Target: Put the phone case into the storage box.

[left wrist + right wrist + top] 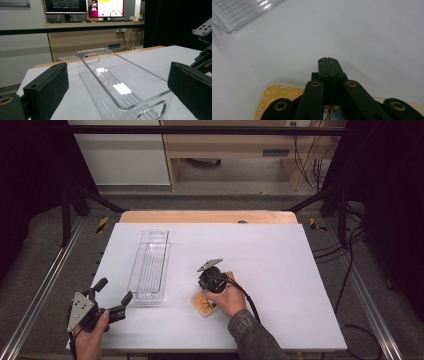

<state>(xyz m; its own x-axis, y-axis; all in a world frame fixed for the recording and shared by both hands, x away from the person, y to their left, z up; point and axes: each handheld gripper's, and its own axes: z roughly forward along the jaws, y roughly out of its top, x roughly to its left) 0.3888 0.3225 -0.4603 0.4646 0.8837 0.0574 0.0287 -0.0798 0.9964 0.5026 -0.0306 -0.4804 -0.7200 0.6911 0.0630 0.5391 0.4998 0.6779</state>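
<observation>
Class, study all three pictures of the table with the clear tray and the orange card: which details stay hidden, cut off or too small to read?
- Orange card: high view, right hand and right tongs cover its far part; right gripper view, tongs' arms hide its printed picture.
- Clear tray: right gripper view, frame edge leaves just a corner.
- Monitors: left gripper view, text too small, tops cut off.
- Left tongs: open; left gripper view, pads cropped at the edges.

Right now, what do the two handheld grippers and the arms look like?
Both grippers are black. The left gripper has a grey three-cornered plate with small holes and broad black padded jaws. The right gripper has brass-coloured pivot rivets, a grey plate and a black cable. The right forearm wears a dark mottled sleeve.
</observation>
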